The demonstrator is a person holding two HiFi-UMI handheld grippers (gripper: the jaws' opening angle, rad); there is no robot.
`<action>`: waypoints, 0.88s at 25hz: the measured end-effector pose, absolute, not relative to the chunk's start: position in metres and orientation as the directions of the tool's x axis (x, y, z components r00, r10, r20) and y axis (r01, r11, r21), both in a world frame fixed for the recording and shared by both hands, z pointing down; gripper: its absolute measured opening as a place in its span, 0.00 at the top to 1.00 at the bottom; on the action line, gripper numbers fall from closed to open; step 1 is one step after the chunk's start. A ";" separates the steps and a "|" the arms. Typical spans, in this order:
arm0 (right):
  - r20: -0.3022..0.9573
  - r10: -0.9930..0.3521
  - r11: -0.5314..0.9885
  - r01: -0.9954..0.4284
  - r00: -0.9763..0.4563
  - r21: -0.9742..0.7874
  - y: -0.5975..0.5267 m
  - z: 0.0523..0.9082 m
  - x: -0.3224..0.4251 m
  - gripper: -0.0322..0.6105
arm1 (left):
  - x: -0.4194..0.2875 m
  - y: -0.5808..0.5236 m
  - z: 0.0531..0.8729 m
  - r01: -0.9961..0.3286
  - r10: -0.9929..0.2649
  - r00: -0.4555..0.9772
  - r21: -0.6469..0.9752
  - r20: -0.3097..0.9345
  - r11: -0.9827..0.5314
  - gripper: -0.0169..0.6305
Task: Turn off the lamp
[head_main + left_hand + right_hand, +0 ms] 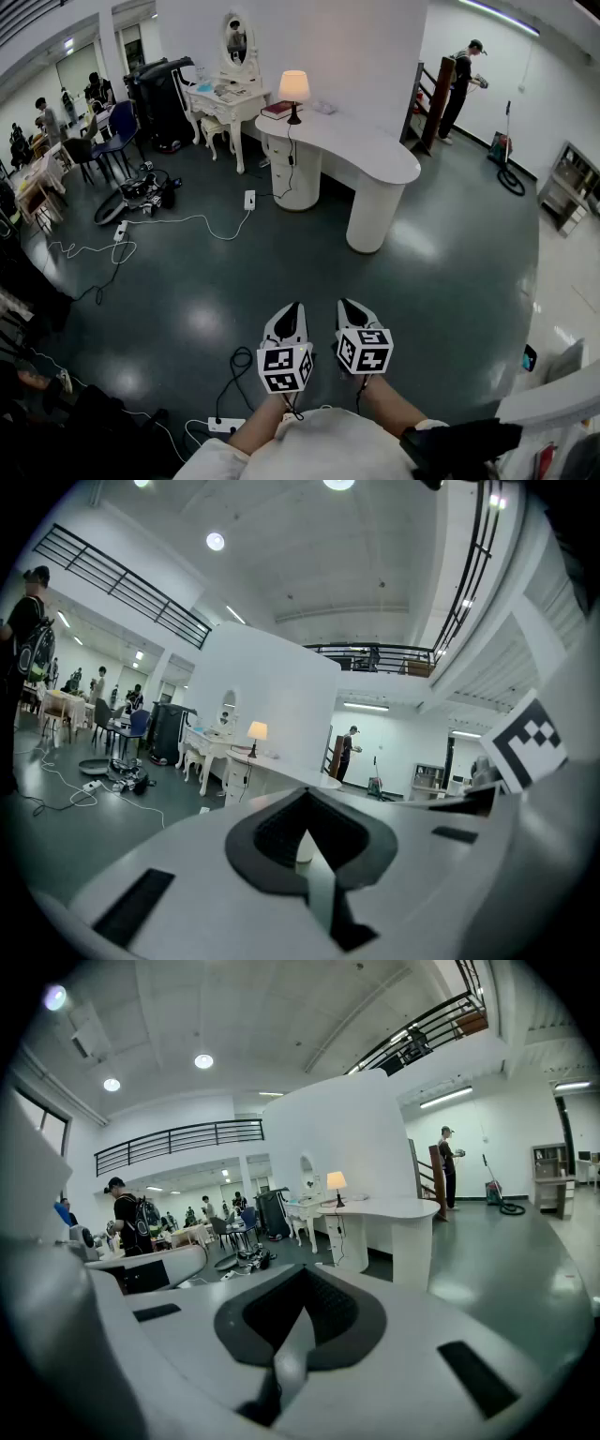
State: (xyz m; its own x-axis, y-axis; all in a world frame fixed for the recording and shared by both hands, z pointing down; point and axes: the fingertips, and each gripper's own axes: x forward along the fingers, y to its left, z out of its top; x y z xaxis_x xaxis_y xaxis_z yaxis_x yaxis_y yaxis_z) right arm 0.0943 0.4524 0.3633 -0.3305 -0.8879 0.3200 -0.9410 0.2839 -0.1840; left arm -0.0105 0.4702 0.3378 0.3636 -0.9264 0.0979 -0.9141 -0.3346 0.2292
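Note:
A small table lamp (293, 89) with a cream shade glows lit on the far end of a curved white table (375, 155), well ahead of me. It also shows small and lit in the left gripper view, lamp (257, 731), and in the right gripper view, lamp (336, 1181). My left gripper (292, 307) and right gripper (346, 305) are held side by side low in the head view, far short of the table. Both point toward it. The left gripper (305, 829) has its jaws together with nothing in them, and so does the right gripper (298, 1309).
Dark glossy floor (309, 262) lies between me and the table, crossed by white cables (187, 223) and power strips (249, 200). A white dressing table with an oval mirror (236, 42) stands left of the lamp. A person (462, 84) stands by shelves at back right.

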 end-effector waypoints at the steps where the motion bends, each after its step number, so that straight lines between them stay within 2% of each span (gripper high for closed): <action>1: 0.319 -0.887 0.286 -0.940 -0.333 -0.184 0.452 0.363 0.095 0.95 | -0.009 0.469 0.337 -0.914 -0.927 0.363 0.229 0.097 -0.334 0.96; 22: 0.336 -0.871 0.318 -0.933 -0.358 -0.171 0.425 0.369 0.157 0.95 | 0.041 0.440 0.349 -0.926 -0.940 0.324 0.241 0.109 -0.291 0.96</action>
State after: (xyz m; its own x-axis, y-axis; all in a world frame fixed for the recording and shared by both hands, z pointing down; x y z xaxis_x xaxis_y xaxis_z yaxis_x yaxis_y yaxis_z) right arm 0.1572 0.4251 0.3688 -0.3585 -0.8709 0.3362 -0.9326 0.3177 -0.1713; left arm 0.0414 0.4401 0.3491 0.3240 -0.9397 0.1094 -0.9257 -0.2911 0.2413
